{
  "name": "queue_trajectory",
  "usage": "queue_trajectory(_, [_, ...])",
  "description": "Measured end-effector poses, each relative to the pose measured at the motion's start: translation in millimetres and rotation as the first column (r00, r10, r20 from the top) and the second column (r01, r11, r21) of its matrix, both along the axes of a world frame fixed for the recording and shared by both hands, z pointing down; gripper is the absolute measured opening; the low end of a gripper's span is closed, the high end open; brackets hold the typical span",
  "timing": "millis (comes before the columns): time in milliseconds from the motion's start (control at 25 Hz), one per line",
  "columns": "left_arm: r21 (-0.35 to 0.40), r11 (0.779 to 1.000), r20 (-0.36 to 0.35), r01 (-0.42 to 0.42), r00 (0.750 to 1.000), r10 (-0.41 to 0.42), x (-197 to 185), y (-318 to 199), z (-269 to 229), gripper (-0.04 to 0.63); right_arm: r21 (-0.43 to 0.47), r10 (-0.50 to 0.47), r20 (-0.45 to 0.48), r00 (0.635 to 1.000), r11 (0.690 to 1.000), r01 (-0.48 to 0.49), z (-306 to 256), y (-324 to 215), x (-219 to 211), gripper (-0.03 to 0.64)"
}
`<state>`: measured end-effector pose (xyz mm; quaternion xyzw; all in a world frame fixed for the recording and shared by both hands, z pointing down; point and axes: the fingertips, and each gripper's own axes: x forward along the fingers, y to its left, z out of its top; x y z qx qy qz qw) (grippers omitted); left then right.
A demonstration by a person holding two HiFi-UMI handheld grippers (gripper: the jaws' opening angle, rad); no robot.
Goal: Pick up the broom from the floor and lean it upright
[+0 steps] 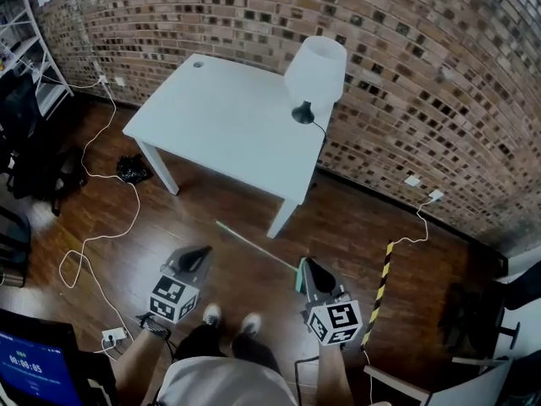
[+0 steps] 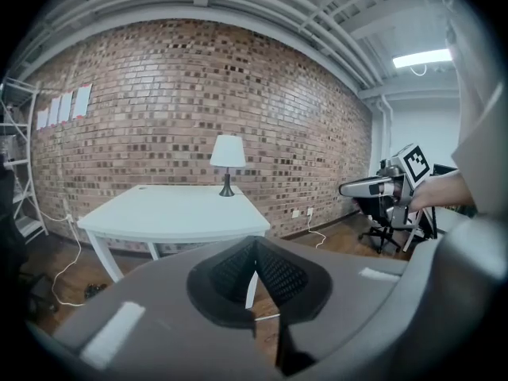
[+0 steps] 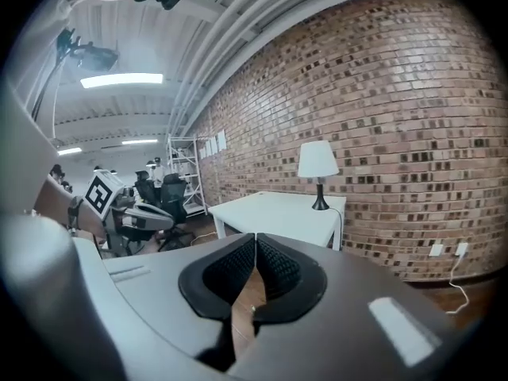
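Head view — one broom (image 1: 254, 245), two tongs (image 1: 201, 254) (image 1: 309, 266)

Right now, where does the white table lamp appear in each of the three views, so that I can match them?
Head view: the lamp is at upper centre-right, on the far right corner of the white table.
Left gripper view: the lamp is near the centre, slightly left, at the table's far edge.
Right gripper view: the lamp is right of centre, on the table's right end.
Shared landmark: the white table under it.
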<state>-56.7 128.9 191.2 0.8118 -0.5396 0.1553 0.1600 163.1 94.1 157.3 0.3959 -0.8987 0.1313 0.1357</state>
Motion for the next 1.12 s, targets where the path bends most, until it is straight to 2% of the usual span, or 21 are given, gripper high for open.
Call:
queue_trajectory(320, [-0.085, 0.995, -0.027, 0.058, 0.998, -0.060, -22.8, -28.8, 56.4, 0.000, -0.058, -0.115, -0.064, 0.991, 0.992, 0.111, 49.8, -34.9, -51.4, 0.037])
queue_trajectory(520, [-0.110, 0.989, -0.007, 0.095, 0.995, -0.096, -50.9, -68.9, 107.4, 0.000, -0.093, -0.113, -0.081, 0.990, 0.990, 0.106, 103.6, -64.2, -84.6, 0.043])
queue_trajectory(640, [-0.128, 0.985, 0.000, 0.115, 0.993, -0.116, -61.0, -93.8, 154.7, 0.000, -0.115, -0.114, -0.104, 0.988, 0.988, 0.102, 149.3, -84.3, -103.1, 0.043])
queue_trajectory(880, [-0.162, 0.983, -0.018, 0.092, 0.995, -0.096, -67.5, -118.2, 258.4, 0.000, -0.163, -0.107, -0.126, 0.986, 0.983, 0.086, 259.0, -114.7, -135.5, 0.062])
queue_trajectory(1120, [-0.190, 0.979, -0.022, 0.073, 0.997, -0.079, -84.1, -131.6, 338.3, 0.000, -0.235, -0.160, -0.165, 0.973, 0.965, 0.119, 370.3, -125.9, -158.9, 0.074])
